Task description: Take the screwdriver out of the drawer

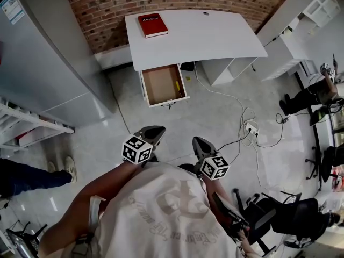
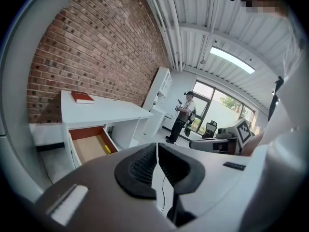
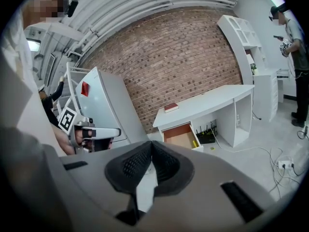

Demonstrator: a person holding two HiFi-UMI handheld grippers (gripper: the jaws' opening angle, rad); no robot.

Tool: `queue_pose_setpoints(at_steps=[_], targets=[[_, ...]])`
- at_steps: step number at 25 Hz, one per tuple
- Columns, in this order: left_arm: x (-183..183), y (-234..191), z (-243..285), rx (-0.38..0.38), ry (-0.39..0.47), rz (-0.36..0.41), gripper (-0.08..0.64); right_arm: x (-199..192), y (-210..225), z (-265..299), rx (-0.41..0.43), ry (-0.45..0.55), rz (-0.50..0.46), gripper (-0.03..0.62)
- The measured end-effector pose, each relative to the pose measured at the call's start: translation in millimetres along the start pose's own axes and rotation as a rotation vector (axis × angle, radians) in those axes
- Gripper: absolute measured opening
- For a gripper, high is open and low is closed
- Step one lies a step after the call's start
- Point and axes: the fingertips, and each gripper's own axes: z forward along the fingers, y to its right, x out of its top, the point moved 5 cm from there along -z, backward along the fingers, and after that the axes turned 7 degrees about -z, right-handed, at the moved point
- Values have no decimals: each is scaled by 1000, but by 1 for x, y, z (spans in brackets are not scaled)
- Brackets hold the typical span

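The yellow-handled screwdriver (image 1: 177, 86) lies along the right side of the open drawer (image 1: 161, 85) under the white desk (image 1: 193, 36). It also shows in the left gripper view as the screwdriver (image 2: 107, 149) and in the right gripper view as the screwdriver (image 3: 195, 142). Both grippers hang close to the person's body, well short of the drawer, pointing toward it. My left gripper (image 1: 156, 129) is shut with nothing in it, its pads (image 2: 145, 166) touching. My right gripper (image 1: 199, 140) is likewise shut and holds nothing, pads (image 3: 164, 163) meeting at the tips.
A red book (image 1: 152, 24) lies on the desk. A grey cabinet (image 1: 48, 52) stands at the left. A power strip (image 1: 250, 128) and cables lie on the floor at the right, near office chairs (image 1: 279, 214). Another person (image 2: 183, 117) stands by the windows.
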Motion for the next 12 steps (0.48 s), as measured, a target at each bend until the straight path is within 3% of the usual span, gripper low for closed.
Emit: queue_pose_setpoints(at_steps=[12], targets=[[-2,-20,-13,-1,13,-29,15,6,-9,20,-24,-36,-14,6]])
